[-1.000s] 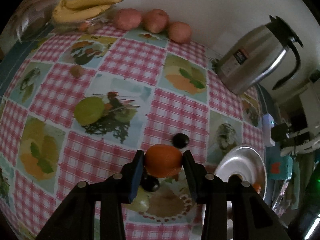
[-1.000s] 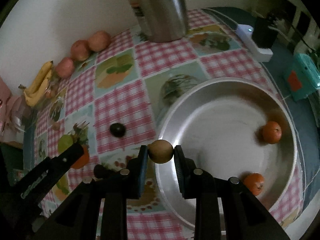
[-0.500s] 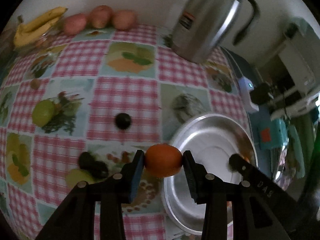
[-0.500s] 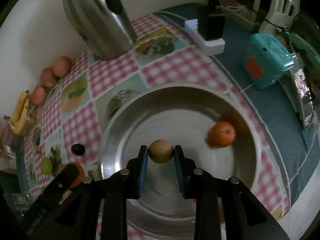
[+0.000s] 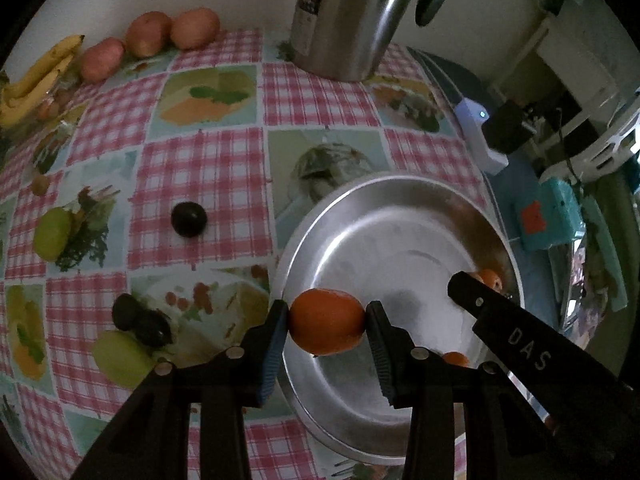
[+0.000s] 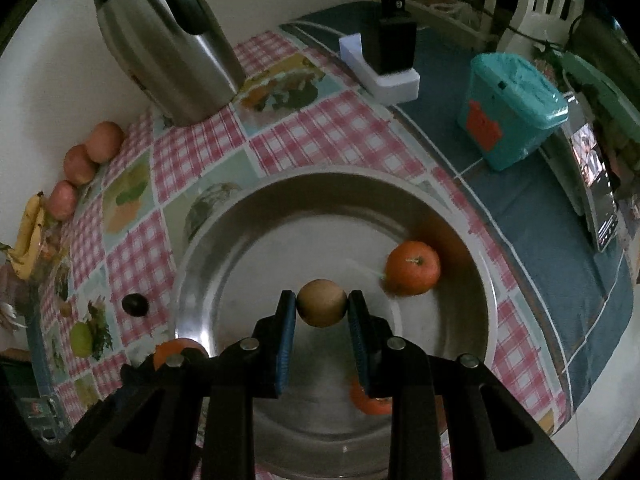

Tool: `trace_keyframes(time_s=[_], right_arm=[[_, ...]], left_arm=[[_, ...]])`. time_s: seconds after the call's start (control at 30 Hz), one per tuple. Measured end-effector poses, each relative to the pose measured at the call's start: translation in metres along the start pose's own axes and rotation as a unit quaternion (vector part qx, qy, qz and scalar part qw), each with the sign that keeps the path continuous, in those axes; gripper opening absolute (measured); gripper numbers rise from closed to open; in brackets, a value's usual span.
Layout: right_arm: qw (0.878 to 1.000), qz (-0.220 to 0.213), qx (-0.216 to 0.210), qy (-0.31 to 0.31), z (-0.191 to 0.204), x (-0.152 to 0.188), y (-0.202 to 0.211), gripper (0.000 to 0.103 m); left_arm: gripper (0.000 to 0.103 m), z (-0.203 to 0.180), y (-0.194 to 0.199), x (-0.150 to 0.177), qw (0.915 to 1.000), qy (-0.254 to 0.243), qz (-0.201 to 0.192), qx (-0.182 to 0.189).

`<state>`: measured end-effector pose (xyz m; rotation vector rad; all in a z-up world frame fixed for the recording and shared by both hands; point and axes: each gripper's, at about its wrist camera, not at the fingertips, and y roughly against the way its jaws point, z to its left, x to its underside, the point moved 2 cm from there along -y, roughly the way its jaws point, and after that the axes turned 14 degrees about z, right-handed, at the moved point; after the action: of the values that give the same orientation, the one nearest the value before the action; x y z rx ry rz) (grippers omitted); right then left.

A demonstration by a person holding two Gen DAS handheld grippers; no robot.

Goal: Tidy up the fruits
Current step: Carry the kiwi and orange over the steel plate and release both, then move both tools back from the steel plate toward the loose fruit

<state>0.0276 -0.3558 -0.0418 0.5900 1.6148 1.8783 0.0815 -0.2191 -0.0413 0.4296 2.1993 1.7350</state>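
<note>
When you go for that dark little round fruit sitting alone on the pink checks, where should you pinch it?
Across its widest middle, coming straight down from above. The dark plum is a small smooth ball lying alone on the tablecloth, with bare cloth all round it, so the jaws can probably drop on either side; gripped off-centre, it may well roll away.

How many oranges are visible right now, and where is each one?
3. One orange is clamped in the left gripper at the metal bowl rim; one lies inside; another is partly hidden behind the right gripper.
</note>
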Motion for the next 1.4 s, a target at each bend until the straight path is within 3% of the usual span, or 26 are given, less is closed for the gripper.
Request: trace_keyframes(time_s=[0.43, 0.5, 0.57, 0.83, 0.93, 1.4], right_arm=[[1.0, 0.005, 0.016, -0.004, 0.001, 0.001, -0.002, 0.028], [1.0, 0.004, 0.019, -0.004, 0.001, 0.001, -0.001, 0.031], [1.0, 0.003, 0.021, -0.003, 0.0, 0.001, 0.001, 0.041], [1.0, -0.012, 0.023, -0.002, -0.002, 0.0, 0.013, 0.042], [1.0, -0.017, 0.023, -0.004, -0.003, 0.0, 0.018, 0.042], [0.999, -0.011, 0.037, 0.021, 0.011, 0.011, 0.015, 0.042]], left_arm=[[0.045, -0.006, -0.004, 0.0, 0.9999, -0.012, 0.007, -0.009], [0.056, -0.006, -0.002, 0.0, 0.9999, -0.01, 0.005, -0.005], [0.059, -0.007, 0.0, 0.0, 1.0, -0.009, 0.001, -0.001], [0.065, -0.003, 0.005, 0.0, 1.0, 0.002, -0.002, 0.004], [0.071, 0.006, 0.007, -0.002, 0.9998, 0.018, -0.001, 0.007], [0.074, 0.08, 0.031, -0.001, 0.9929, 0.116, -0.024, 0.009]])
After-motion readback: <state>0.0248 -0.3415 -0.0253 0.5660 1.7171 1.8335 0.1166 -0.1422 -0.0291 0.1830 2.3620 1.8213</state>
